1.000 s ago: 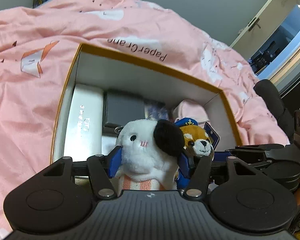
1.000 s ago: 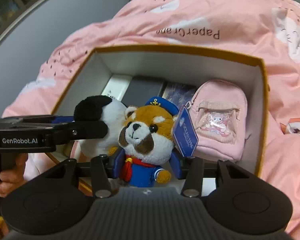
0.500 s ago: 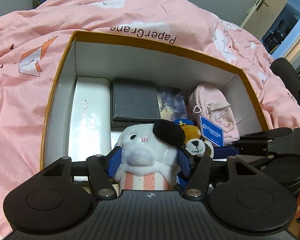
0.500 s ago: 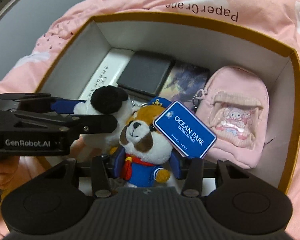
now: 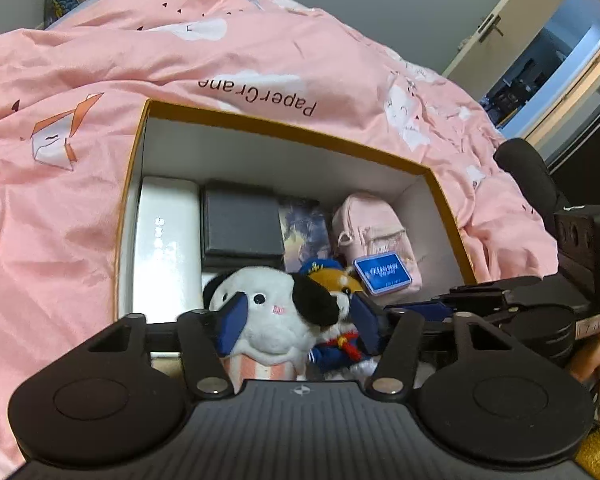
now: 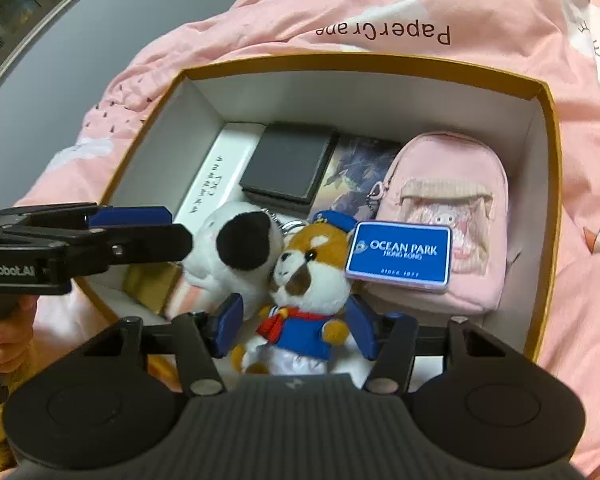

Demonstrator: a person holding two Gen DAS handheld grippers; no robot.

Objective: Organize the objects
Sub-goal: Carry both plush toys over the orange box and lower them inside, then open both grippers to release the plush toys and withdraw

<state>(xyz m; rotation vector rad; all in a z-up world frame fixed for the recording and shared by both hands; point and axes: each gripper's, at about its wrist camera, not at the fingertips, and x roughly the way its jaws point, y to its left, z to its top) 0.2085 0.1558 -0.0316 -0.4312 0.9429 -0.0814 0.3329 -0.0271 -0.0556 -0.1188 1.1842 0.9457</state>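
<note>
An open orange-rimmed box (image 5: 260, 124) (image 6: 380, 60) lies on a pink duvet. A white dog plush with a black ear (image 5: 272, 312) (image 6: 228, 252) lies at the box's near edge between the blue pads of my left gripper (image 5: 296, 320), whose jaws stand apart around it. A red panda plush in a blue sailor suit (image 6: 304, 280) (image 5: 332, 280), with a blue Ocean Park tag (image 6: 398, 256), lies beside it between the pads of my right gripper (image 6: 294, 328), which stand clear of its sides.
In the box lie a white case (image 5: 164, 248), a black flat box (image 5: 240, 220), a dark printed card (image 6: 360, 168) and a pink mini backpack (image 6: 448, 208). The pink duvet (image 5: 60, 200) surrounds the box. A door (image 5: 500, 28) stands behind on the right.
Both grippers have opened: the pads that pressed on the two plush toys now stand apart from them. The toys have sunk lower into the box's near end, leaning together.
</note>
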